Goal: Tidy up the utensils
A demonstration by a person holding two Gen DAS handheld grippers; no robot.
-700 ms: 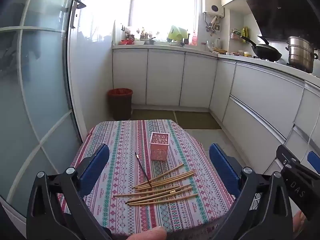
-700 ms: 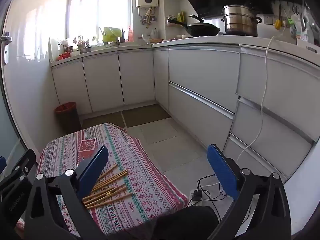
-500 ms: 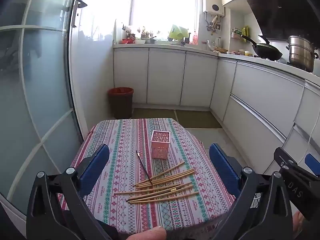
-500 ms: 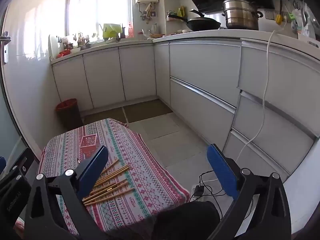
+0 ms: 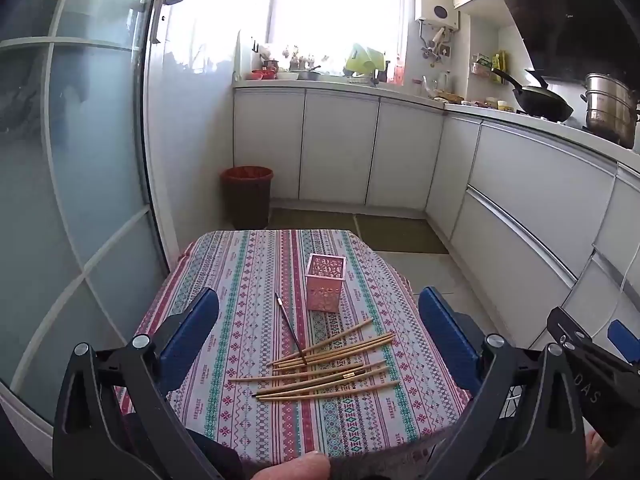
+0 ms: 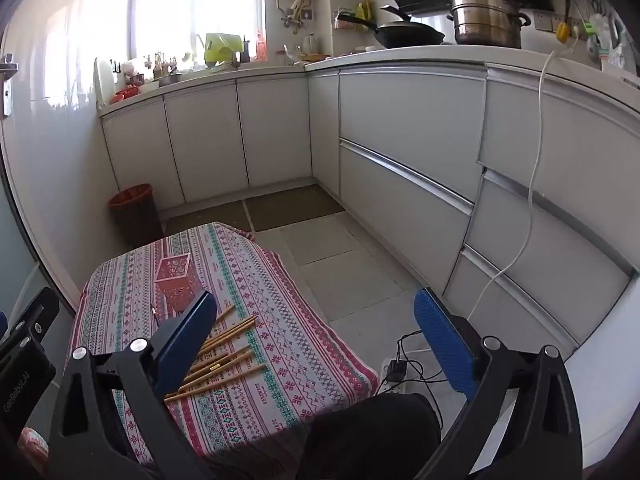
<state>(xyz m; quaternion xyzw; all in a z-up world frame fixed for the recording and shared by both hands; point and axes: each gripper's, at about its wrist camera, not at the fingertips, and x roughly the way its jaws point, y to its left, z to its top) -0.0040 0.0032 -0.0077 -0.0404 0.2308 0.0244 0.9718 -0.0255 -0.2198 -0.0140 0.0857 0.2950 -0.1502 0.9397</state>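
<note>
A small desk (image 5: 240,280) covered with a striped, patterned cloth stands in a bright white kitchen. Near the middle of the desk, a pink cut-out pencil holder (image 5: 325,282) stands upright and looks empty. Toward six o'clock from it, just beside its base, lies a loose fan of wooden sticks (image 5: 320,372), likely chopsticks or brush handles, spread flat and overlapping. A thin dark paintbrush (image 5: 290,328) lies at about seven o'clock from the holder, its lower end crossing the top of the pile. The left hand-held gripper (image 5: 318,344) hovers above the near edge of the desk, angled down, its blue pads wide apart with nothing between them, the pile framed in the gap. The right hand-held gripper (image 6: 316,340) is also wide apart and empty, held off the desk's right side and aimed mostly at the tiled floor, with the sticks showing past its left pad. A red waste bin (image 5: 246,196) sits on the floor at twelve o'clock beyond the desk. Nothing appears sorted yet, so this seems to be the approach before a first pickup. The next move probably calls for lowering one gripper over a single stick, closing across its narrow width, then lifting it and standing it in the holder.
</note>
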